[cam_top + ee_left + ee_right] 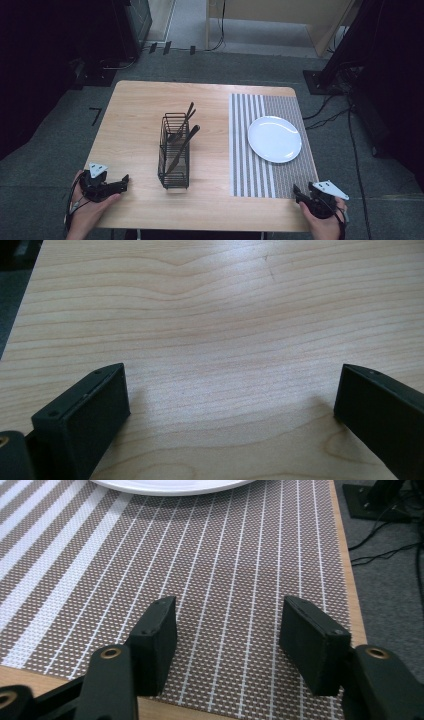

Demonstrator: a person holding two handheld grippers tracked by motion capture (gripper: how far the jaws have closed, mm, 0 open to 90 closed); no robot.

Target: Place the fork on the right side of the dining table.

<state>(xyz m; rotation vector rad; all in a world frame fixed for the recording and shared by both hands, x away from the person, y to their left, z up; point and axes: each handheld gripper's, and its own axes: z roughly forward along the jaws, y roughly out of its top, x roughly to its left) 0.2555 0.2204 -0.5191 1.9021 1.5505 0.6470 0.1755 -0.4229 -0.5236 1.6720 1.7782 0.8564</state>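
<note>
Setup: wooden table [135, 130] with a black wire caddy [174, 152] standing upright at centre frame in the high view. Dark-handled cutlery [181, 137] stands in it, handles leaning toward the upper right; a knife blade shows through the wire, other pieces too small to tell.

Right of centre lies a striped placemat [250, 150], with a white plate [274, 139] set on its upper half. The plate is bare, which suggests the place setting waits for the cutlery.

Left gripper [122, 181] sits at lower left, near the table's front edge. In the left gripper view its jaws stand wide apart over bare wood, nothing between them.

Right gripper [298, 192] sits at lower right, at the mat's near corner. The right gripper view shows its jaws fully spread over the weave, gripping nothing, plate rim at the top of frame.

Judgement: both hands rest at the near edge, well apart from the caddy, so neither blocks the reach to the cutlery. Nothing lifted yet.
</note>
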